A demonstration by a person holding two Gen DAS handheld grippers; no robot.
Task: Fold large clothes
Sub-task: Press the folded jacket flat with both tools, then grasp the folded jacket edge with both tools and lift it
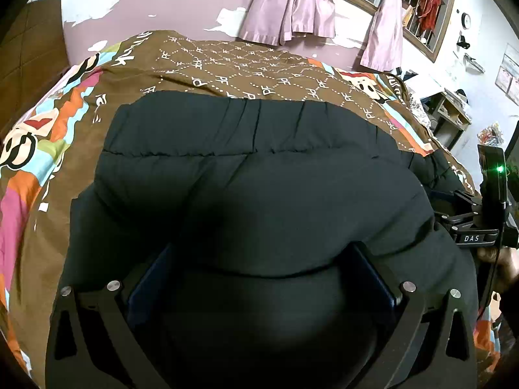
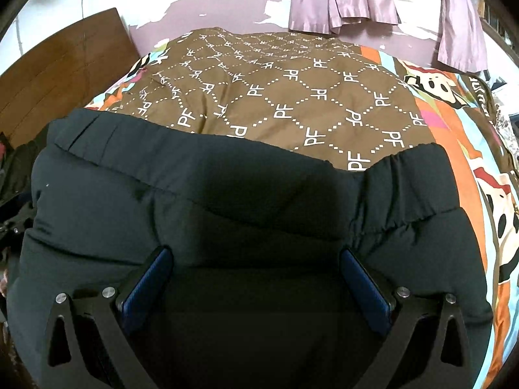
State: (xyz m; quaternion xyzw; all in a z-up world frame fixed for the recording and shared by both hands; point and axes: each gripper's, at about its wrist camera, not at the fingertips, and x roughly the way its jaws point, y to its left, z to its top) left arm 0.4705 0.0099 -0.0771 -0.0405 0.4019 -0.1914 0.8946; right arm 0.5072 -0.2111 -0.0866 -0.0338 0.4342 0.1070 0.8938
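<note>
Black quilted puffer jacket [image 1: 259, 178] lies spread on the bed's patterned quilt [image 1: 243, 68], filling the space between and ahead of both jaws. I hold the left gripper [image 1: 262, 278] and right gripper [image 2: 256, 278] with jaws apart, touching or just above the padding, probably to flatten it.
</note>
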